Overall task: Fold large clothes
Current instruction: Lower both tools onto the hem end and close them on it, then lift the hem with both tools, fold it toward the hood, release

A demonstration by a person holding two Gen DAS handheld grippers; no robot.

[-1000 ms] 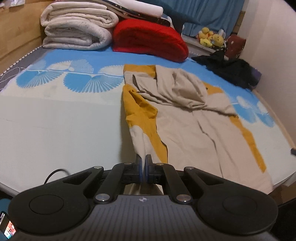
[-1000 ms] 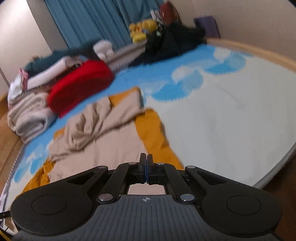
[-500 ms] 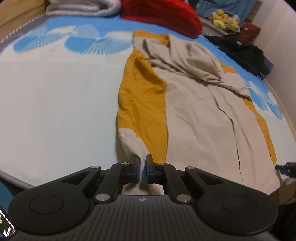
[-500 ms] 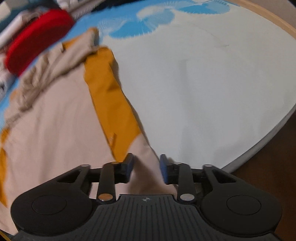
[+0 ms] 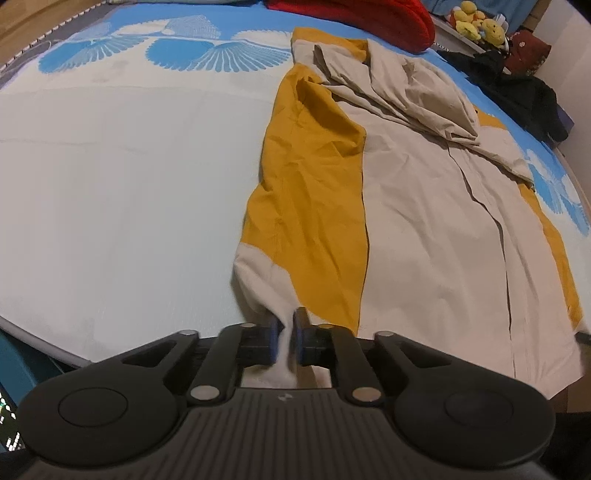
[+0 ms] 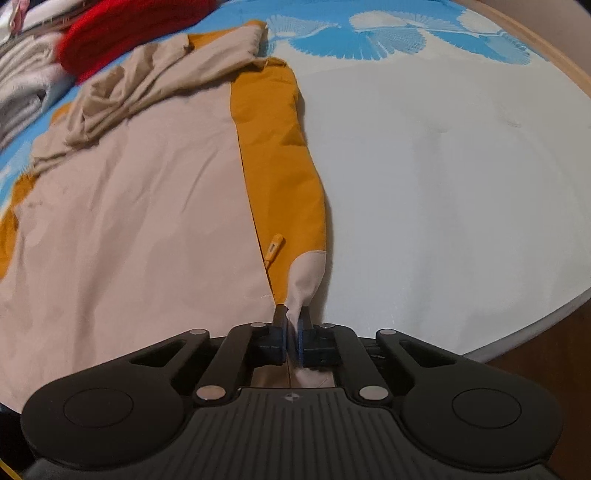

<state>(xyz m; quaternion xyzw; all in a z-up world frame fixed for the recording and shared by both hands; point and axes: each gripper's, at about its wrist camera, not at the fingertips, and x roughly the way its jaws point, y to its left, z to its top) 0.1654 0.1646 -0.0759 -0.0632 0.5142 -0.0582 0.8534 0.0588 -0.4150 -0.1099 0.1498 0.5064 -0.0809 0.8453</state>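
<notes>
A large beige and mustard jacket [image 5: 424, 206] lies spread front-up on the bed, its hood bunched at the far end. My left gripper [image 5: 285, 332] is shut on the pale cuff of its left sleeve [image 5: 266, 284] at the near bed edge. In the right wrist view the same jacket [image 6: 147, 192] fills the left half. My right gripper [image 6: 291, 328] is shut on the pale cuff of the right sleeve [image 6: 306, 273], next to the jacket's bottom hem.
The bed sheet [image 5: 110, 184] is pale with blue fan prints. A red cushion [image 5: 354, 14], a black garment [image 5: 517, 96] and plush toys [image 5: 476, 22] lie at the far end. Folded blankets [image 6: 22, 74] sit far left. The bed's wooden rim [image 6: 554, 59] curves at the right.
Both grippers have dropped low toward the near edge of the bed. The right gripper, open half a second ago, has shut on the right cuff. The left sleeve now lies flatter.
</notes>
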